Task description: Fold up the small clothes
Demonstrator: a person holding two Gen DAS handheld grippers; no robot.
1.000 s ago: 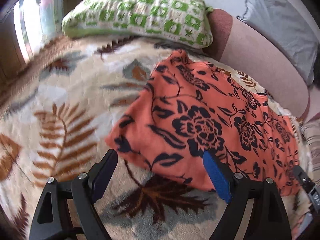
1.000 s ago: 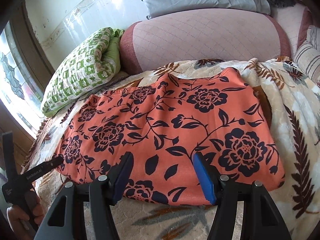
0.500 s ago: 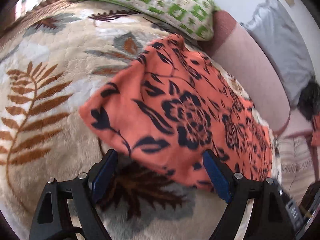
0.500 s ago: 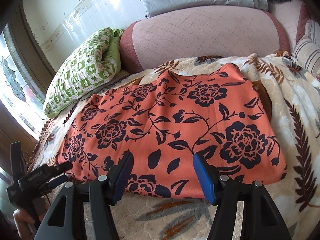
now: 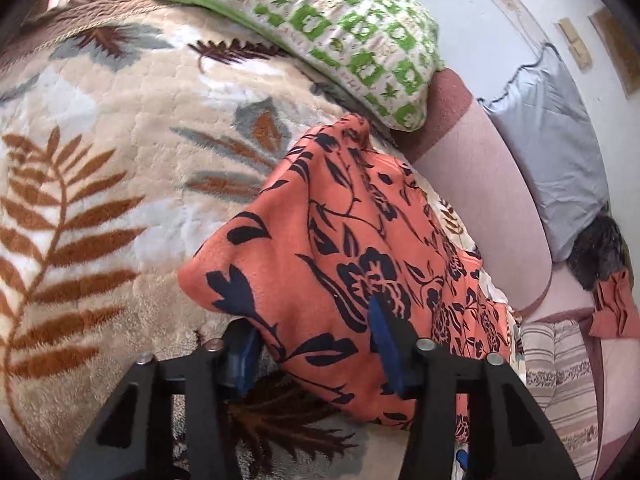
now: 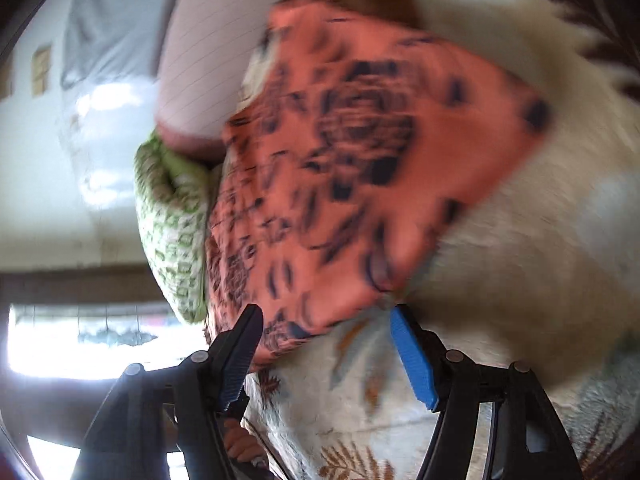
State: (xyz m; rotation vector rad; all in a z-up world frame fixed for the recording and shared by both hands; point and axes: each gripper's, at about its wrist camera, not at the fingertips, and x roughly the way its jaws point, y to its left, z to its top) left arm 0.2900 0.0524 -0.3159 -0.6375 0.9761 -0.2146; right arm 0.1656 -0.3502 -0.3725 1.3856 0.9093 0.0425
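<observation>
Now the left gripper (image 5: 316, 354) is closing around the near corner of the orange floral garment (image 5: 348, 248), where a second ago its jaws stood wide with the hem merely between them; the cloth bunches between the blue pads, though whether they pinch it yet is hard to say. That suggests the first fold is starting from this corner. The right gripper (image 6: 326, 354) has rolled hard and dropped toward the opposite near corner — its jaws stand partly apart, widening slightly, with nothing gripped and the hem just ahead of the tips. Its view is badly smeared, so the print and edge are vague there. Farther off, the garment lies on the leaf-patterned blanket (image 5: 100, 140), its far end near the green pillow (image 5: 340, 28) — the far-right hem is cut off.
</observation>
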